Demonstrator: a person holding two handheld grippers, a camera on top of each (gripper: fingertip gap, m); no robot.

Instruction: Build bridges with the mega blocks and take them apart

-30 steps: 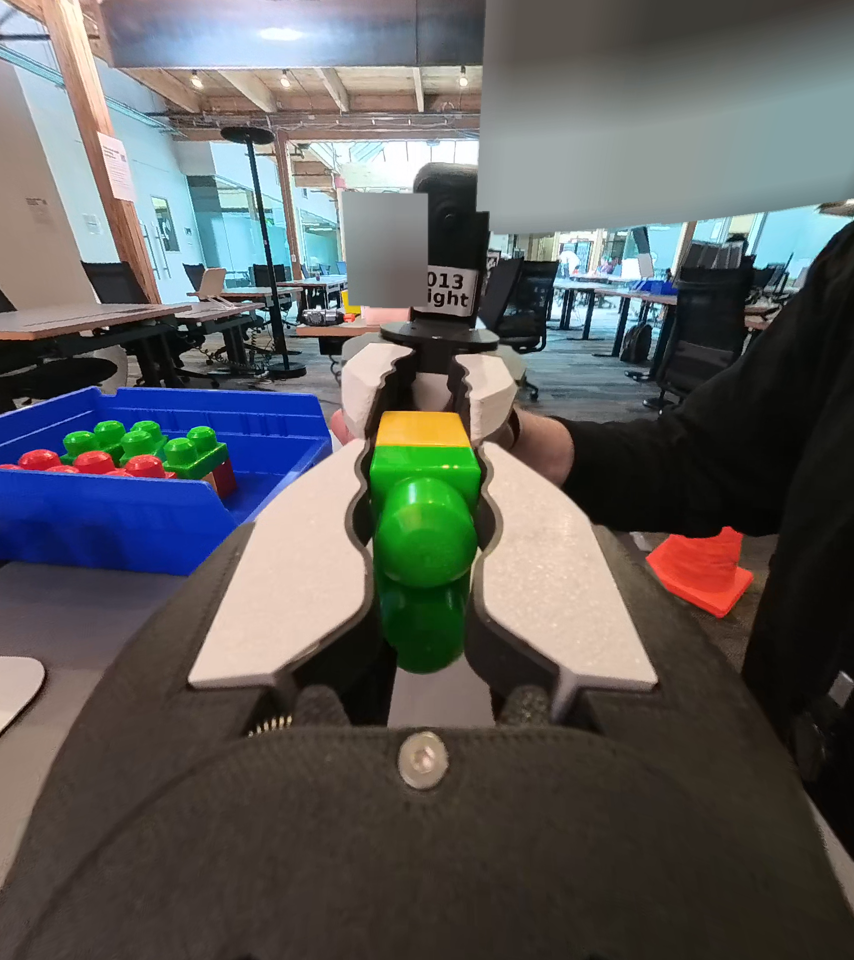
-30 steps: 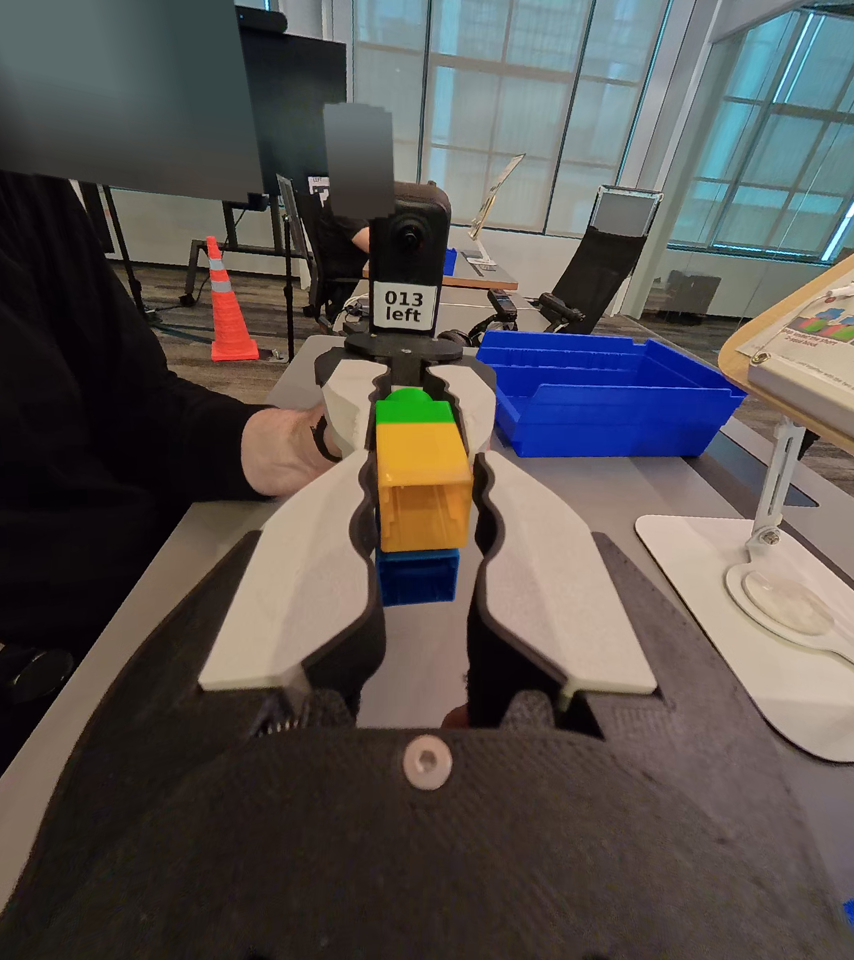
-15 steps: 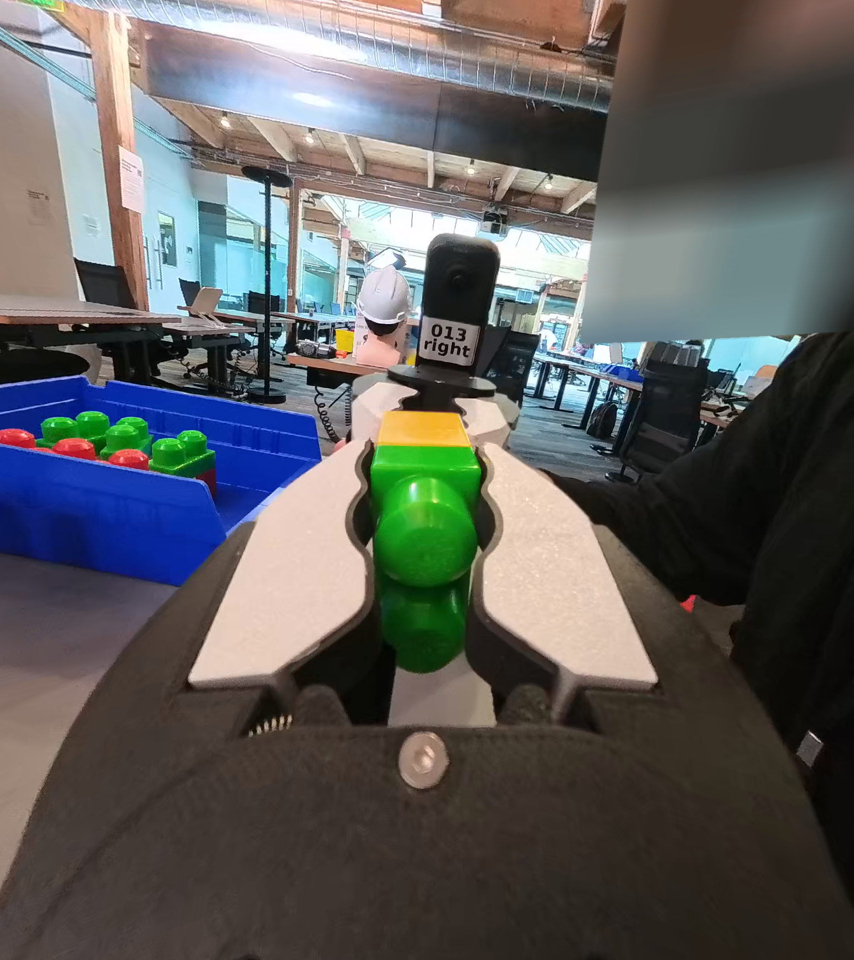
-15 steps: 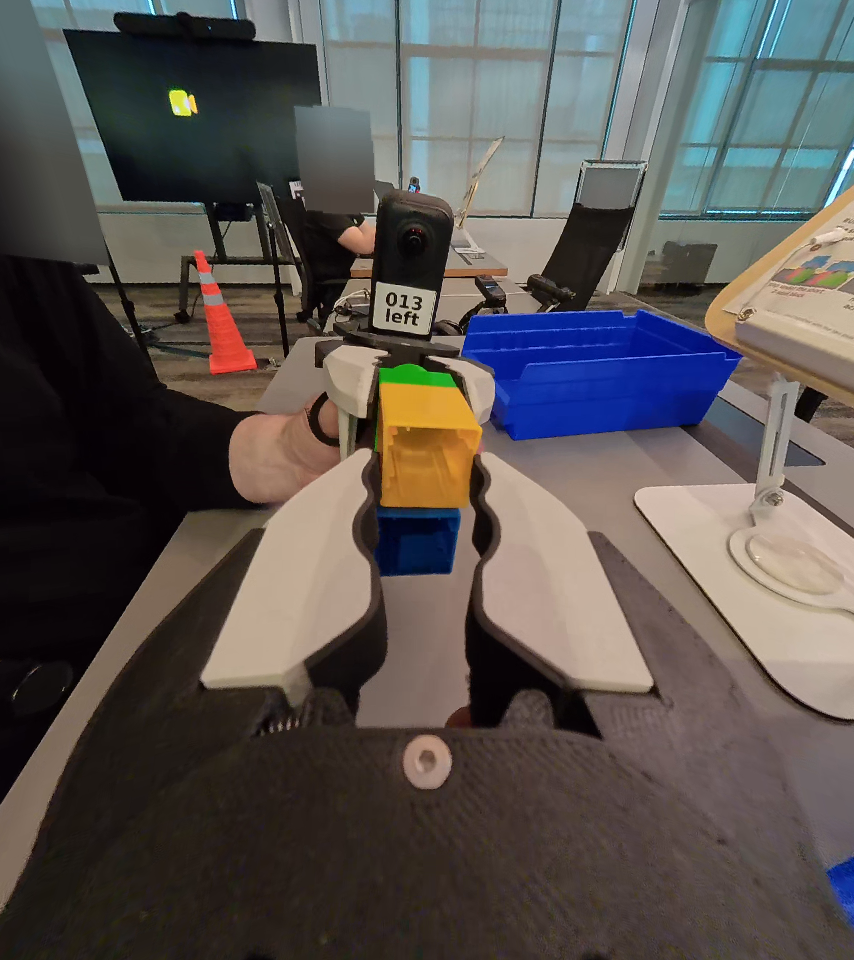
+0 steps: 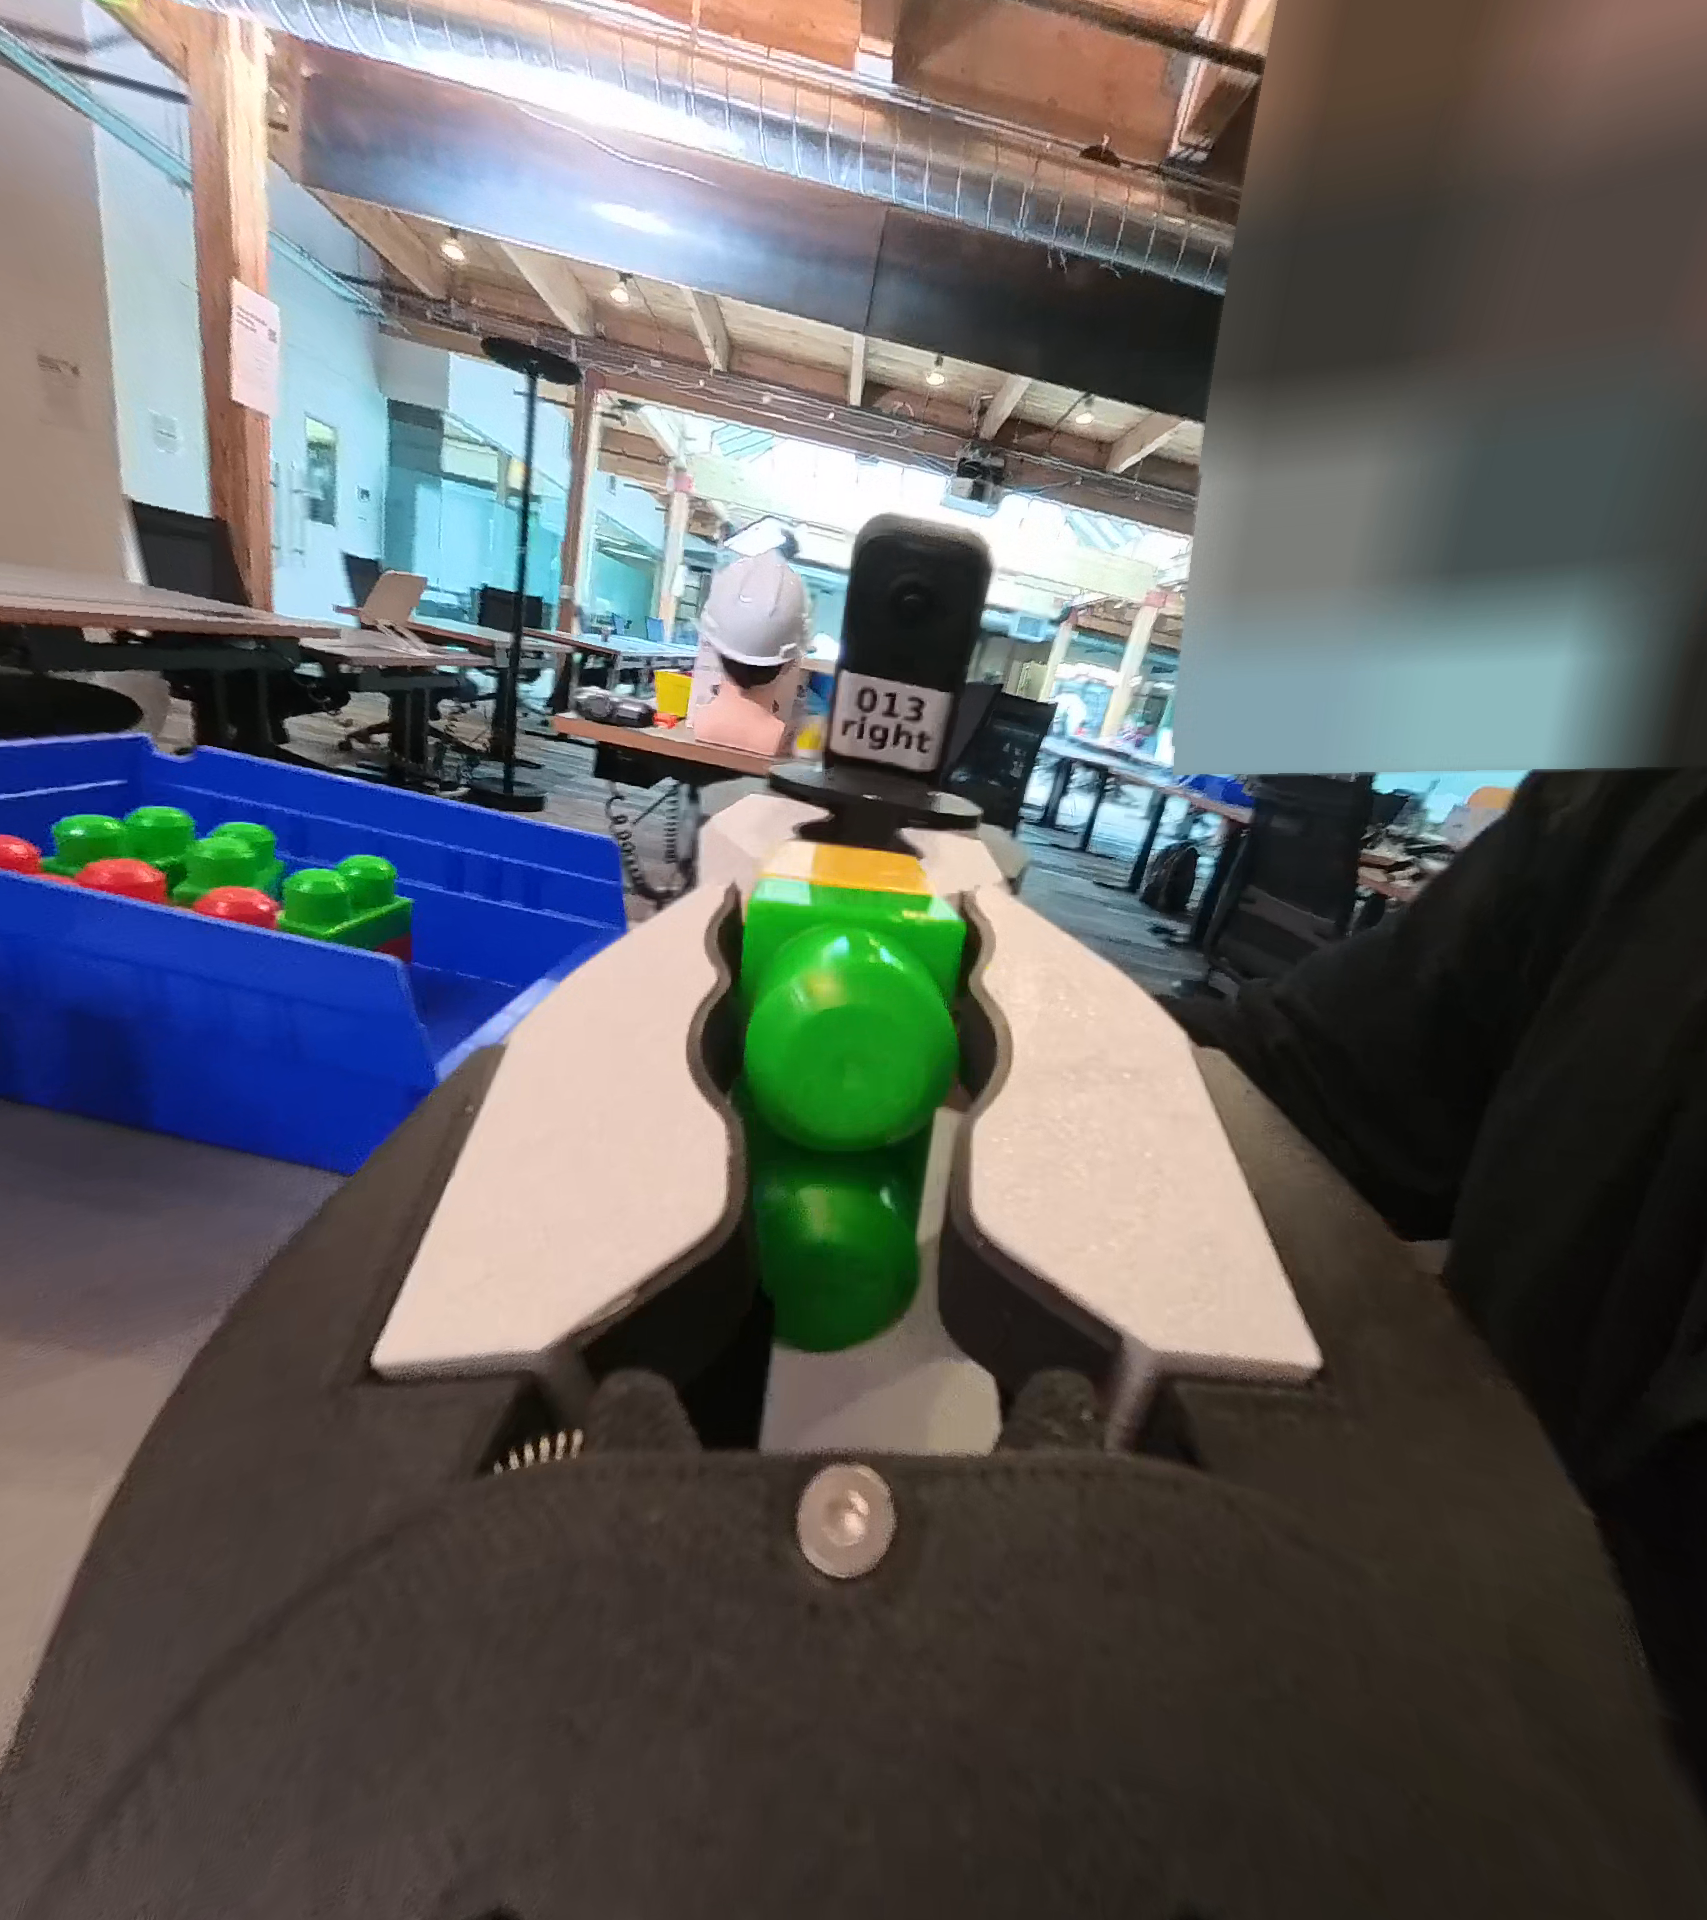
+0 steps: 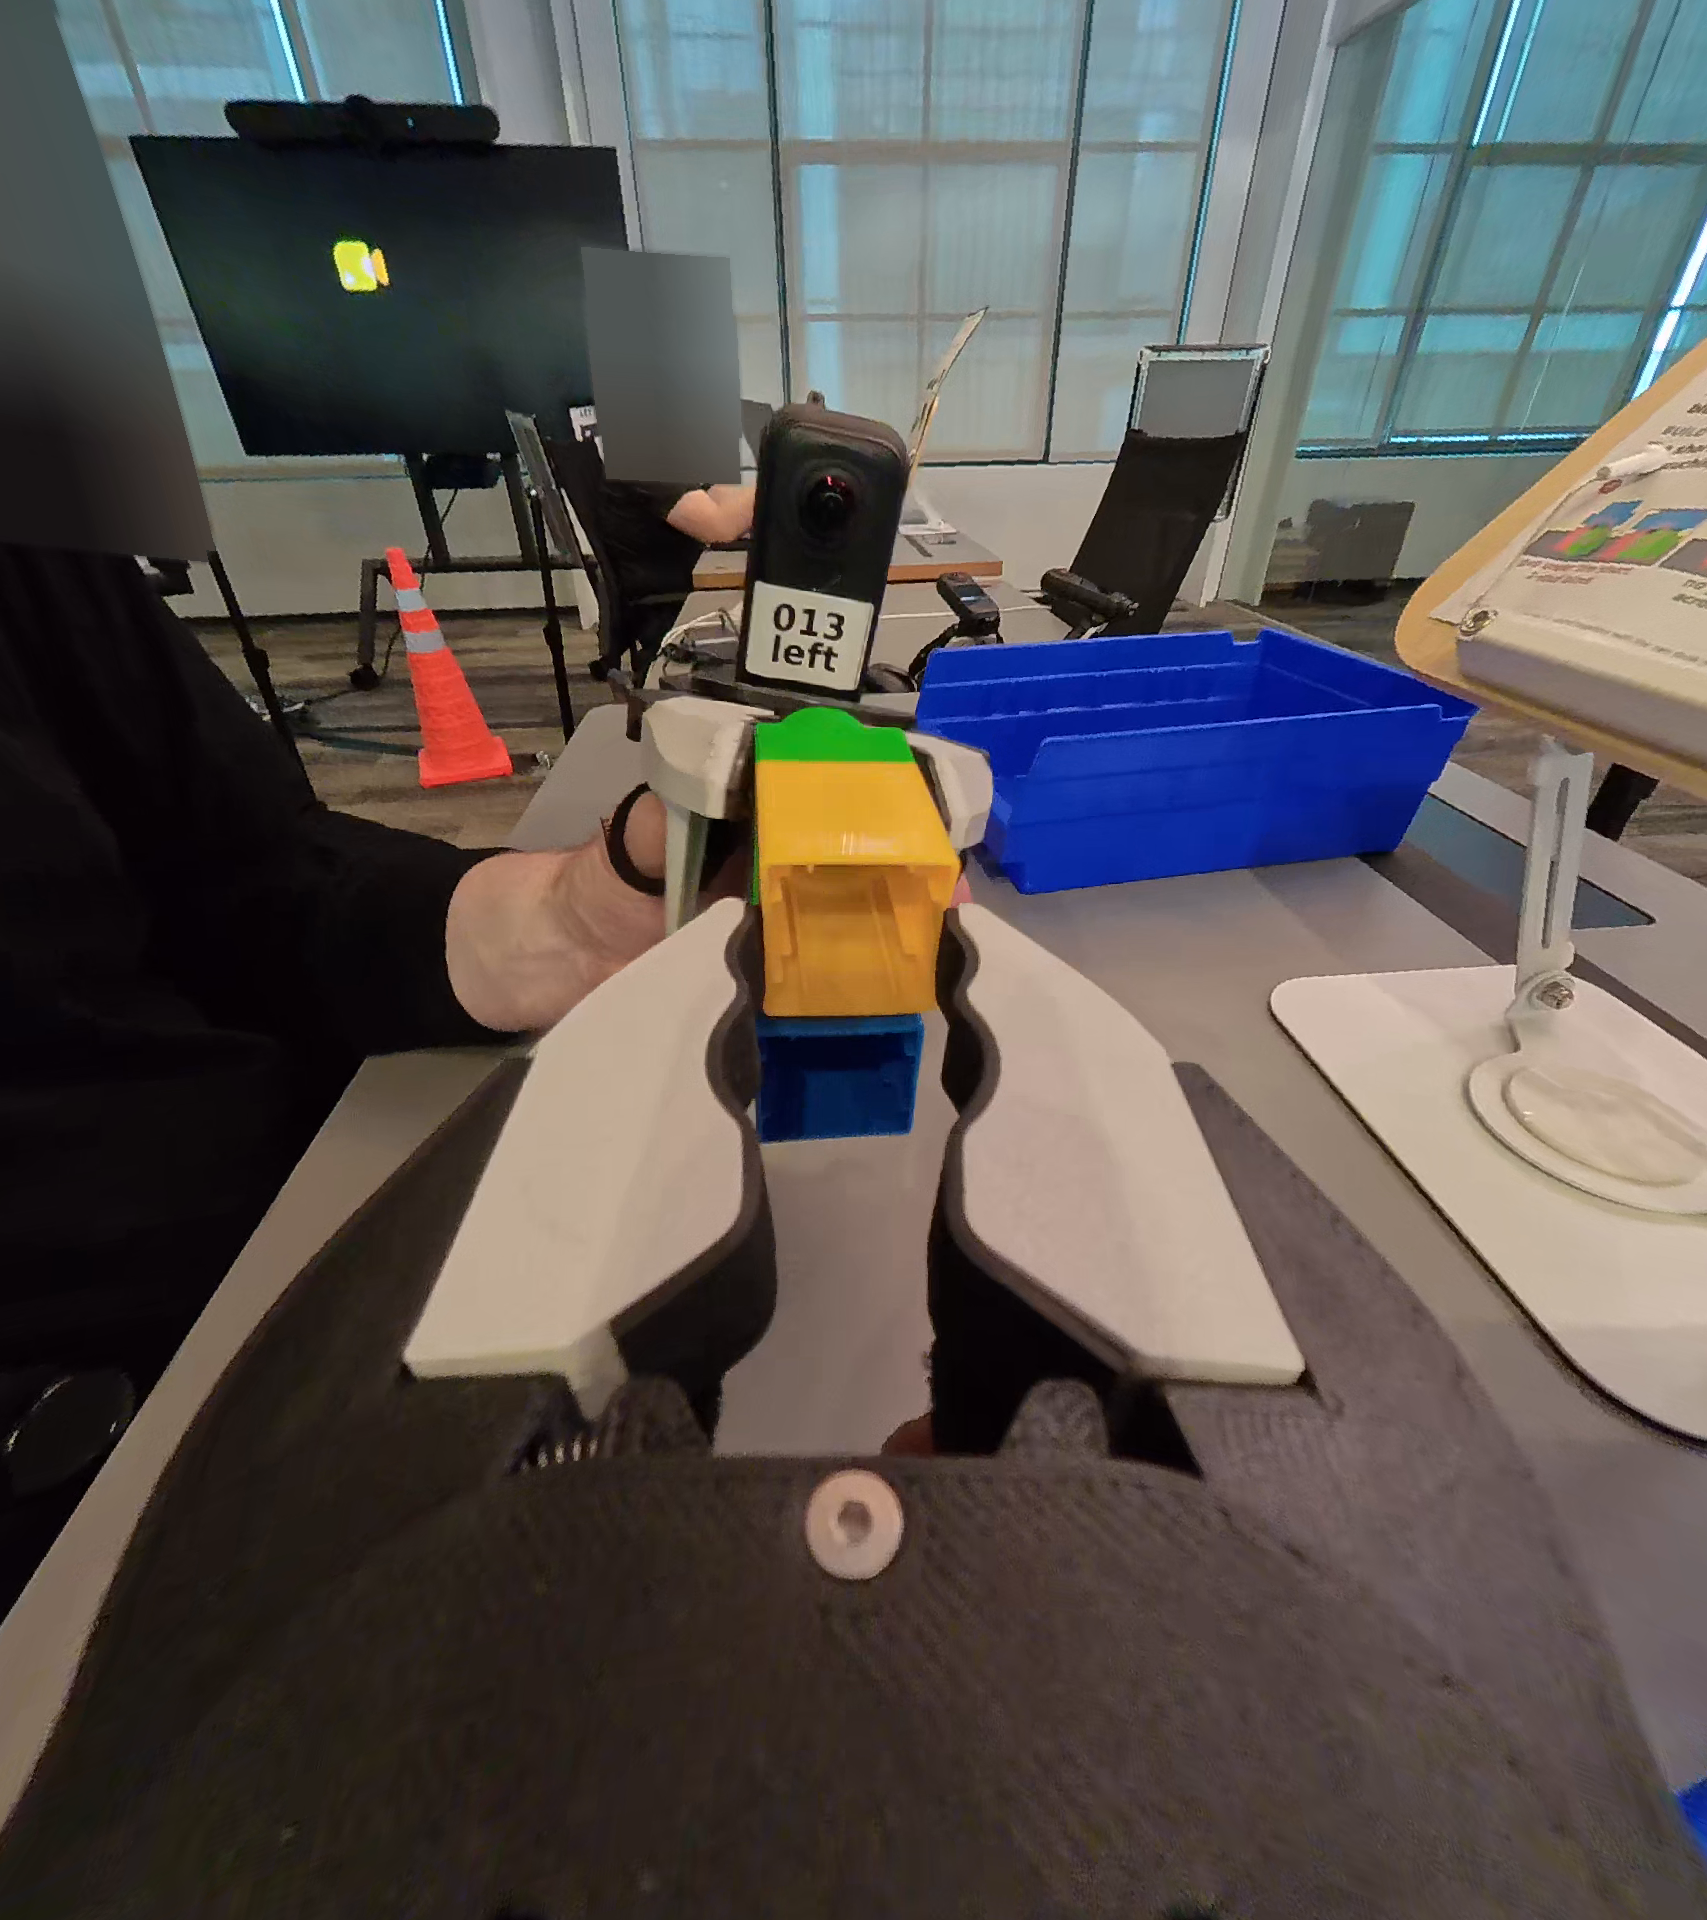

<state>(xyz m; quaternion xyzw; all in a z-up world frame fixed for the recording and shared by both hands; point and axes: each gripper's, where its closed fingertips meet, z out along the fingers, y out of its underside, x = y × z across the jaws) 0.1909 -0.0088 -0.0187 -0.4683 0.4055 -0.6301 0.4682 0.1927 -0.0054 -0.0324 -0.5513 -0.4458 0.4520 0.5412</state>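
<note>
My left gripper (image 5: 849, 935) is shut on a green block (image 5: 849, 997) whose studs face the camera. Behind it a yellow block (image 5: 854, 864) is joined to it, and the right gripper (image 5: 854, 847) faces me from beyond. In the right wrist view my right gripper (image 6: 844, 935) is shut on the yellow block (image 6: 844, 904), hollow side toward the camera, with a blue block (image 6: 833, 1081) right beneath it. The green block (image 6: 828, 740) sits at the far end in the left gripper (image 6: 818, 764). The stack is held in the air above the grey table (image 6: 1192, 956).
A blue bin (image 5: 205, 1018) with green and red blocks (image 5: 205, 862) stands at the left. An empty blue bin (image 6: 1192, 769) stands at the back right. An instruction board (image 6: 1659, 582) on a white base (image 6: 1555, 1195) is at the right. An orange cone (image 6: 438, 686) stands on the floor. Only a small space, under 4 cm, lies between the two pairs of fingers.
Both grippers have kept their hold on the joined blocks and tilted upward. The yellow block has turned slightly against the green one, showing more of its hollow side.
</note>
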